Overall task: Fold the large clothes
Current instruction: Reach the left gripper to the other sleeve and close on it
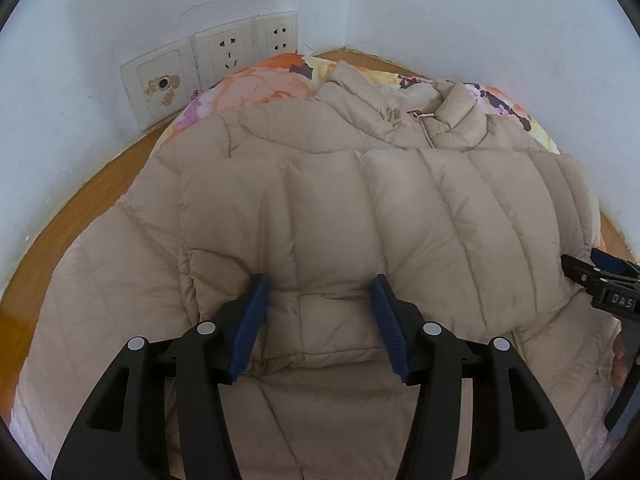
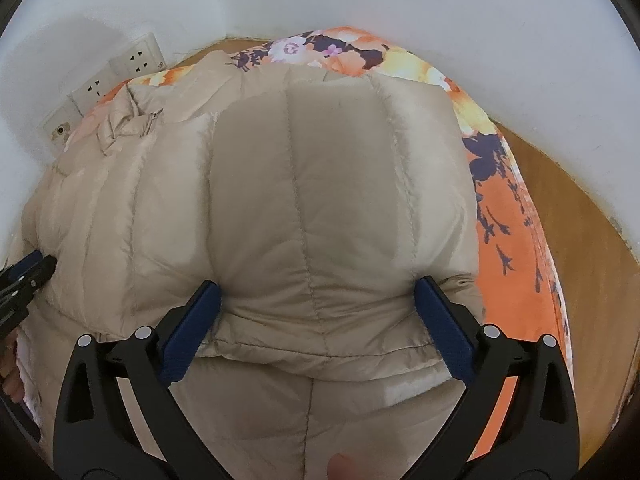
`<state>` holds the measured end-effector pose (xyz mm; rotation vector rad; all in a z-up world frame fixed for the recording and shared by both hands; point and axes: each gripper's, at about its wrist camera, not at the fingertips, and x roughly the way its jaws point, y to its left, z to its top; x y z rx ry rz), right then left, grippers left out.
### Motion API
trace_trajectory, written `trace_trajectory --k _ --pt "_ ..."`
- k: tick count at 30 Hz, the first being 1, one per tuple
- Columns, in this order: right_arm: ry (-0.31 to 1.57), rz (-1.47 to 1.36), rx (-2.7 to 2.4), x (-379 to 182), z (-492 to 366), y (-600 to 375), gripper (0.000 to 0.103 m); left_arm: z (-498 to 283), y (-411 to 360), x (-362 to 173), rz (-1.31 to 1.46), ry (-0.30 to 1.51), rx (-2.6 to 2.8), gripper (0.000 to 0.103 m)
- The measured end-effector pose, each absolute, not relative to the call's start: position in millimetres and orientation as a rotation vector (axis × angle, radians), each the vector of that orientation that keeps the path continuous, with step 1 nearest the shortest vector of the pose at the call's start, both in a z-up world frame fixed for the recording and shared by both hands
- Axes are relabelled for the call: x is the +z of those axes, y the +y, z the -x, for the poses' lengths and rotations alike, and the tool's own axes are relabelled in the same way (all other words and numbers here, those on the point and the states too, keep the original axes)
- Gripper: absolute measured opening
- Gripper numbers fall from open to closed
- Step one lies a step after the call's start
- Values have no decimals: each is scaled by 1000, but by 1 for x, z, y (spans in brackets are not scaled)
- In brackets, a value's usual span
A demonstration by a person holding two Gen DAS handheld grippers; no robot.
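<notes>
Left wrist view shows the beige puffer jacket spread on a floral quilt over the bed, its lower part folded up, with the left gripper spread astride the folded hem and its pads not pinching. Right wrist view shows the right gripper spread wide over the same fold near the jacket's right edge, holding nothing. Judging by this, the fold is being set down, so both grippers should let go evenly and press the puffy layers flat, or the fold will spring back.
</notes>
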<state>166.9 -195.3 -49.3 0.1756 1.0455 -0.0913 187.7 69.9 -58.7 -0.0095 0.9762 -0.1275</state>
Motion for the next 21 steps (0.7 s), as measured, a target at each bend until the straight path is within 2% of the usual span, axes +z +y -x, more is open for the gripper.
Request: trace_trajectory --k 15,19,21 --pt "1009 -191 8 1 -102 -160 97 -97 150 -15 147 955 -20 59" --pt "1019 -205 32 3 -76 -143 97 -66 181 -20 168 972 73 63" --pt "1023 -227 44 2 -64 -136 97 -56 195 -24 176 984 116 72"
